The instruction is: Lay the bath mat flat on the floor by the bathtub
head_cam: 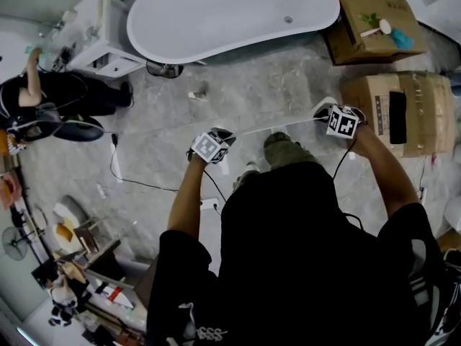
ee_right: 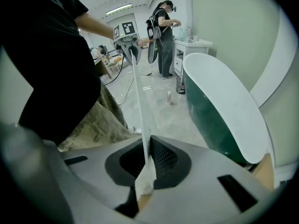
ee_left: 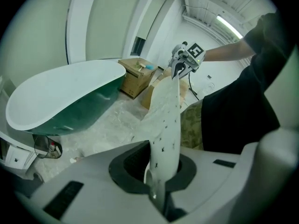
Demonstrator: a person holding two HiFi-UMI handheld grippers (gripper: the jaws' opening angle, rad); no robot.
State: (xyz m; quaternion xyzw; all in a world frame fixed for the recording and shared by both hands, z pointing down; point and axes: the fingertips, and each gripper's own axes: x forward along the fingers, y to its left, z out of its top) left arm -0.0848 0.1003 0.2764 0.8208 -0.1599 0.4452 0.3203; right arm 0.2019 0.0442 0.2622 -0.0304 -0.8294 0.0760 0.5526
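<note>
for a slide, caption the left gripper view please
Left gripper shut on one end of the bath mat, right gripper gripping the far end, bathtub nearby.

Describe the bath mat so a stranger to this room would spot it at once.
Find the long white bathtub. In front of it, above the grey floor, a pale bath mat with small dark specks hangs stretched between the left gripper and the right gripper. Nothing else is held off the floor by both ends.
</note>
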